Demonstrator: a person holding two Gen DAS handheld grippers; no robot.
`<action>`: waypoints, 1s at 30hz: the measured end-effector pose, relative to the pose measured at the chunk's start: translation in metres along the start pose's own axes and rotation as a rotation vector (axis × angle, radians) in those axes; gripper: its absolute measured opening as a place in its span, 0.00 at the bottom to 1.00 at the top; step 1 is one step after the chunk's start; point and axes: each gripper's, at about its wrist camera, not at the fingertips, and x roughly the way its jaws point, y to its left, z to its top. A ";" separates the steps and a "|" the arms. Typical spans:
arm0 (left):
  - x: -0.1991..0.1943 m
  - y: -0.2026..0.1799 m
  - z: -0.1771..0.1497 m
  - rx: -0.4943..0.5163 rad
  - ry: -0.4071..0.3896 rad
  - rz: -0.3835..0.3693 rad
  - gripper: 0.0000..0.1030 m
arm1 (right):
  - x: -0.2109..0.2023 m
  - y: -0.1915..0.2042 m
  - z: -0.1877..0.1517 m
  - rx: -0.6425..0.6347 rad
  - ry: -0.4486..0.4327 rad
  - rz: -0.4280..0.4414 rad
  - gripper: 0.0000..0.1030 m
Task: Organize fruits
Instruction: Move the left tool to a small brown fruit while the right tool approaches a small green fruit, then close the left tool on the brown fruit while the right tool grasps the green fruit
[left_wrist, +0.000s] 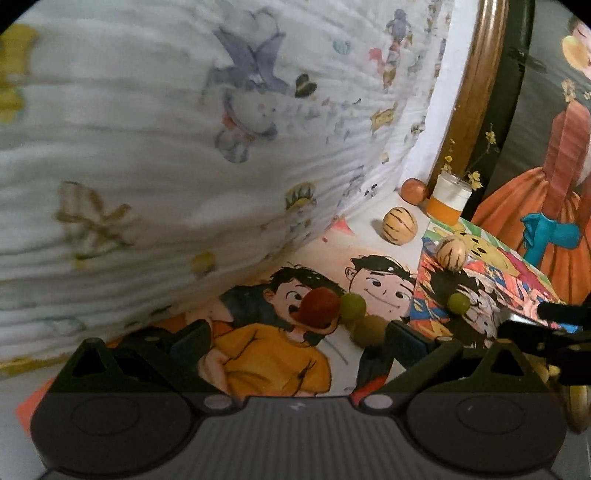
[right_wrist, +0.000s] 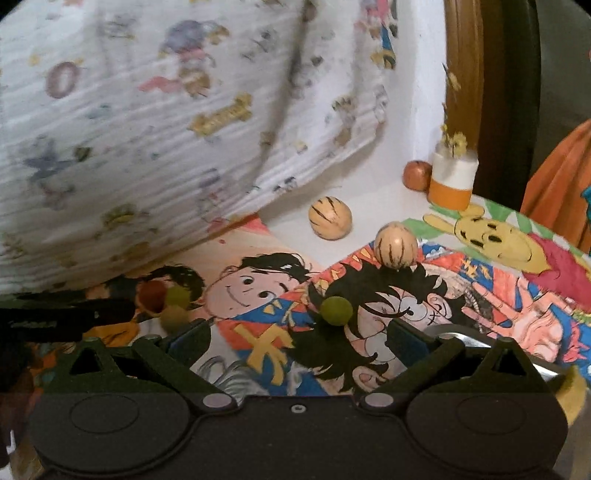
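Observation:
In the left wrist view, my left gripper (left_wrist: 295, 341) stands open over a cartoon picture. Just ahead of it a red fruit (left_wrist: 319, 308) and two green fruits (left_wrist: 352, 305) (left_wrist: 369, 330) lie touching. In the right wrist view, my right gripper (right_wrist: 299, 338) is open, and a lone green fruit (right_wrist: 336, 311) rests on a colourful comic picture (right_wrist: 498, 295) just beyond its fingertips. Farther back are two striped tan fruits (right_wrist: 330, 218) (right_wrist: 396, 246) and a reddish apple (right_wrist: 416, 175). Neither gripper holds anything.
A patterned white cloth (left_wrist: 184, 147) hangs close on the left. A jar (right_wrist: 452, 181) with orange liquid and yellow flowers stands by a gold frame (left_wrist: 476, 81) at the back. A metal rim (right_wrist: 454, 334) shows by the right finger. The left gripper (right_wrist: 55, 317) appears dark at the left edge.

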 end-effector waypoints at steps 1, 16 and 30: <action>0.003 0.000 0.001 -0.006 0.000 0.000 1.00 | 0.005 -0.002 0.001 0.011 0.006 0.000 0.95; 0.034 -0.010 0.007 -0.062 0.003 -0.039 0.97 | 0.033 -0.021 0.008 0.066 0.008 0.005 0.87; 0.036 -0.031 -0.002 -0.018 0.026 -0.097 0.84 | 0.061 -0.030 0.019 0.070 0.096 0.042 0.68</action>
